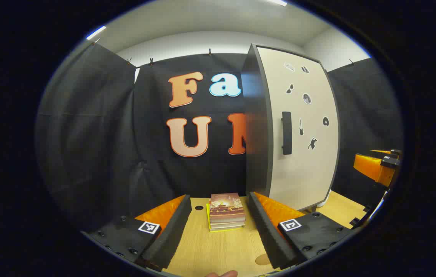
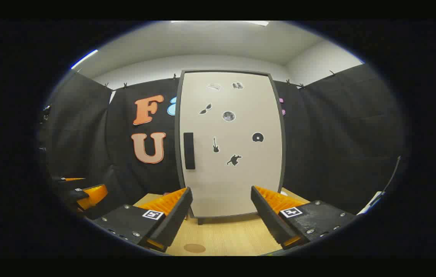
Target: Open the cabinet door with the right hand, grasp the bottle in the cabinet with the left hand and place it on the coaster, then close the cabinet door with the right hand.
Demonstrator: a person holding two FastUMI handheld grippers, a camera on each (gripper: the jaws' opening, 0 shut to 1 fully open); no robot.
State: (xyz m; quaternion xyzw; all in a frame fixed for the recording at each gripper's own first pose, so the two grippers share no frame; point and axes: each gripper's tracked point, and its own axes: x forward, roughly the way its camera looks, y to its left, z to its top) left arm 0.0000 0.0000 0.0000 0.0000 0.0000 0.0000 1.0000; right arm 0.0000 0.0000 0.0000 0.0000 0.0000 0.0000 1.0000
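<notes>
Pale wood worktop point(image 2: 237, 234) carries a tall cabinet point(image 2: 230, 142) whose cream door point(image 2: 241, 177) sits shut, a dark handle point(image 2: 189, 151) on its left edge and small stickers across it. Beside the cabinet, in the left gripper view, lies a stack of books point(image 1: 226, 212). A round brown disc, probably the coaster point(image 2: 194, 248), lies near the front edge. Both the left tongs point(image 1: 221, 225) and right tongs point(image 2: 222, 215) are spread wide, grasping nothing. Any bottle is hidden behind the door.
</notes>
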